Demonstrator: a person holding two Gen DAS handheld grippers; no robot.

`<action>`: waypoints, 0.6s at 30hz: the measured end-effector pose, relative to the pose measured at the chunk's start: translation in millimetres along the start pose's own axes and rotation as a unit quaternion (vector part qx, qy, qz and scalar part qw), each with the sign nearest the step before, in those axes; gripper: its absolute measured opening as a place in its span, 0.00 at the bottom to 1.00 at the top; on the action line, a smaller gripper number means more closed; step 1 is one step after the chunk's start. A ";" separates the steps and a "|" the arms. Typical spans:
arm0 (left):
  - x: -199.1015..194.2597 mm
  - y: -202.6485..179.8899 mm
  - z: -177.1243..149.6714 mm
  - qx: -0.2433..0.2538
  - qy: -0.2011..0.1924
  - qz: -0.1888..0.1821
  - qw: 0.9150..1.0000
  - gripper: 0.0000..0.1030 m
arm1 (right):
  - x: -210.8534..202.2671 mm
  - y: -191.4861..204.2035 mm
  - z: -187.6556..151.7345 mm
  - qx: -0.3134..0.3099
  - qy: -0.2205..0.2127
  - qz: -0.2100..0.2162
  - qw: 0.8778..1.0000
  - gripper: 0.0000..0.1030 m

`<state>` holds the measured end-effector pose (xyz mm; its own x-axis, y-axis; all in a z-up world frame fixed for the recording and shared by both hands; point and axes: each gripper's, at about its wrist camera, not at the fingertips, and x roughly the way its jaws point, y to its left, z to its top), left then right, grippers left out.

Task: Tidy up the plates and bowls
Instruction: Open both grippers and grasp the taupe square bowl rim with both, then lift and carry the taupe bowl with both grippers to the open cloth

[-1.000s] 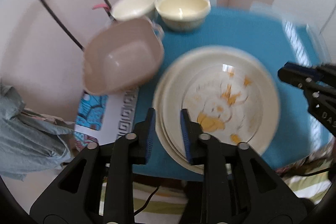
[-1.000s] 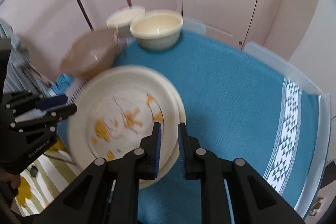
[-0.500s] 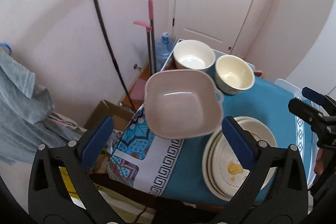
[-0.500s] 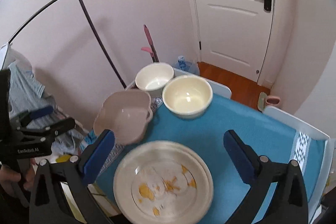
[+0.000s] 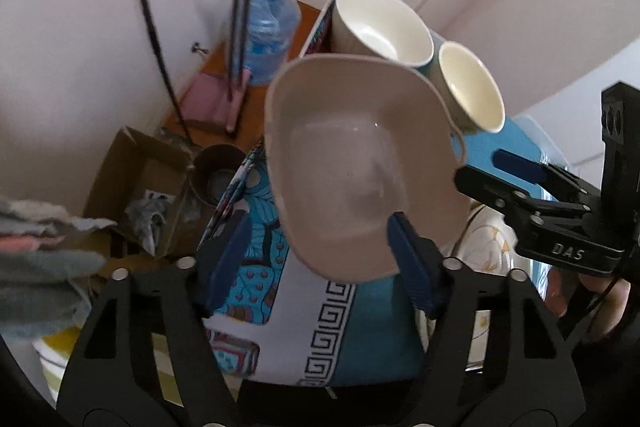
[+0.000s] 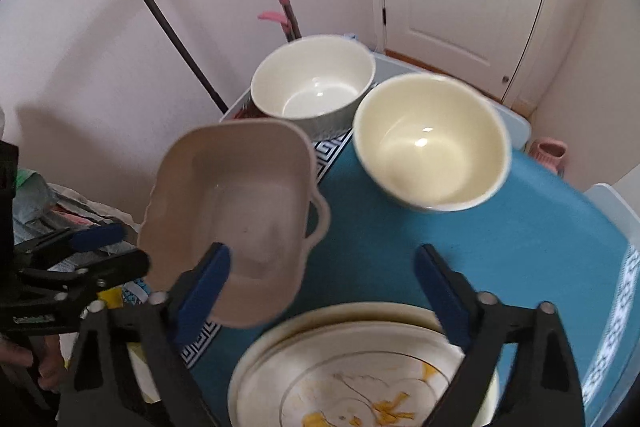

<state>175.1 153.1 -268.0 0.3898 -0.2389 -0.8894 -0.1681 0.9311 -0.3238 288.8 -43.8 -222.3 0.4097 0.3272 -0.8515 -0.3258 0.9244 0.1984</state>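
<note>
Having left the plate stack (image 6: 360, 367) at the near edge of the worktop (image 6: 520, 247), now aims the left gripper (image 5: 316, 227) at the tan bowl (image 5: 352, 163) by the left edge, jaws narrowing from wide around its rim, not yet pressing. Keeps the right gripper (image 6: 322, 255) empty above the plates, likewise closing; probably means bowls come next.

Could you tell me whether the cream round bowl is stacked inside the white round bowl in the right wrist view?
No, the cream bowl stands on the blue tablecloth beside the white bowl, not inside it.
</note>
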 end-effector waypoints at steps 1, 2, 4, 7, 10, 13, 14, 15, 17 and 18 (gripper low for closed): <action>6.3 1.7 2.3 0.004 0.006 -0.004 1.000 0.58 | 6.4 0.8 0.0 0.004 0.005 0.000 1.000 0.69; 10.7 2.7 3.6 0.005 0.009 -0.009 1.000 0.54 | 8.2 0.8 0.0 0.007 0.007 0.000 1.000 0.67; 20.7 4.3 9.7 0.008 0.019 -0.017 1.000 0.38 | 18.0 0.6 -1.1 0.017 0.017 0.002 1.000 0.59; 32.5 7.0 13.7 0.016 0.030 -0.014 0.999 0.21 | 25.7 -0.2 -2.5 0.026 0.020 0.008 0.999 0.47; 36.7 8.3 16.2 0.024 0.034 -0.012 0.999 0.12 | 31.8 -0.1 -3.7 0.027 0.025 0.014 0.999 0.26; 36.3 5.4 17.9 0.039 0.025 0.006 0.999 0.12 | 34.2 1.8 -6.1 0.025 0.024 0.009 0.999 0.14; 35.0 4.8 18.5 0.042 0.023 0.010 0.999 0.12 | 33.7 1.6 -6.1 0.026 0.022 0.010 0.999 0.13; 33.6 3.5 19.4 0.045 0.021 0.015 0.999 0.12 | 31.9 1.4 -6.0 0.027 0.016 0.012 0.999 0.12; 29.6 -0.5 20.3 0.053 0.013 0.023 0.998 0.12 | 27.7 2.9 -5.8 0.022 0.009 0.011 1.000 0.12; 25.0 -4.4 20.0 0.062 0.005 0.031 0.998 0.12 | 25.7 5.0 -5.6 0.020 0.004 0.010 1.000 0.12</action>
<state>203.7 148.5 -282.3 0.3726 -0.1813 -0.9101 -0.0786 0.9711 -0.2256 292.9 -31.8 -245.9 0.3974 0.3443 -0.8506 -0.2996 0.9248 0.2343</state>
